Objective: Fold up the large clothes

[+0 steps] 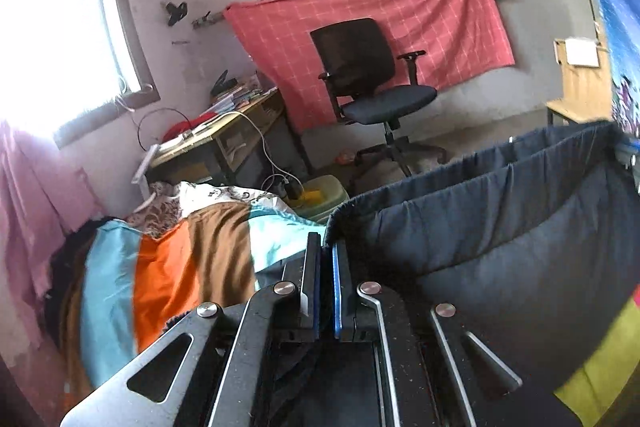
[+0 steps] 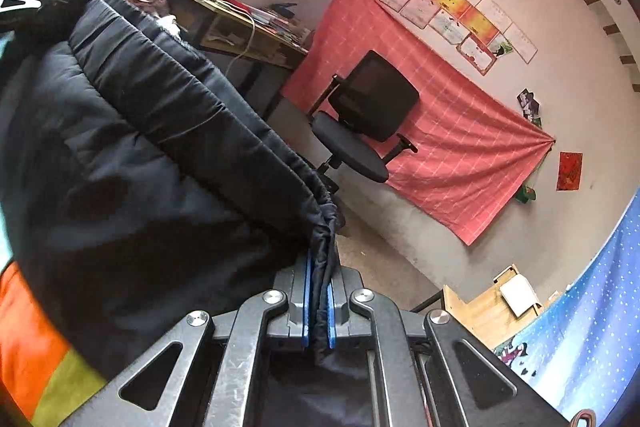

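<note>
L gripper [image 1: 327,247] & R gripper [image 2: 319,259] each pinch a corner of the dark navy quilted fabric garment [image 1: 500,227], stretched taut at 3 o'clock of L, likely for folding over.

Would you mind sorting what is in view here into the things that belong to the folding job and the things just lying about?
Part of the job:
- dark blue garment
- left gripper, shut on it
- right gripper, shut on it
- striped bedspread

Lying about:
- office chair
- desk with books and cables
- pink checked cloth on the wall
- wooden stool
</note>
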Available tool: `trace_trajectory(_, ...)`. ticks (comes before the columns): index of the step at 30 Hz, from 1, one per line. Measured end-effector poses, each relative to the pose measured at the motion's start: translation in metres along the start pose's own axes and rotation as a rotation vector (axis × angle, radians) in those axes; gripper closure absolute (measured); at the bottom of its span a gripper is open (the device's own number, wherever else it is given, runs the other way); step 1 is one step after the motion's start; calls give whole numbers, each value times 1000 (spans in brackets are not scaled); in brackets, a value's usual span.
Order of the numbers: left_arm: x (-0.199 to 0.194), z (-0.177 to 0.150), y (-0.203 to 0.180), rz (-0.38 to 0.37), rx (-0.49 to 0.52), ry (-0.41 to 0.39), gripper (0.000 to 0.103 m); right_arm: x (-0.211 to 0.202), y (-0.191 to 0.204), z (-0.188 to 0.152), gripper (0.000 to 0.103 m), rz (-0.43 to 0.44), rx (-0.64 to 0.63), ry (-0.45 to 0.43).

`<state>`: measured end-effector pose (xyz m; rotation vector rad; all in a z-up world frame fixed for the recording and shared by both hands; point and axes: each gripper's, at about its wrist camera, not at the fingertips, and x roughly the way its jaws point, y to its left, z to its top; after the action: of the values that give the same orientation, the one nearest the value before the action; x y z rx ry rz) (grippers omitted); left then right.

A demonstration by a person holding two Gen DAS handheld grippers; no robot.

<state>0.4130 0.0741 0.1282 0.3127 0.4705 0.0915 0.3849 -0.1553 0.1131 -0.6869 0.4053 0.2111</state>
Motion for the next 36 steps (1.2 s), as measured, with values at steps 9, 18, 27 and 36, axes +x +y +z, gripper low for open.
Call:
trace_trajectory(9,84,-6,4,18,-60,37,99,95,20,13,98,-22,13,72)
trace_trajectory(18,133,-23,6,-1,-102,108,99,161,45,18,97,6,58,166)
trace_trajectory(27,155,-29,9,-44,-137,157,90,192,56,8,94,18,65,211)
trace_trajectory(36,126,-24,20,-102,-251,86,37,187,31,11,84,62,154,201)
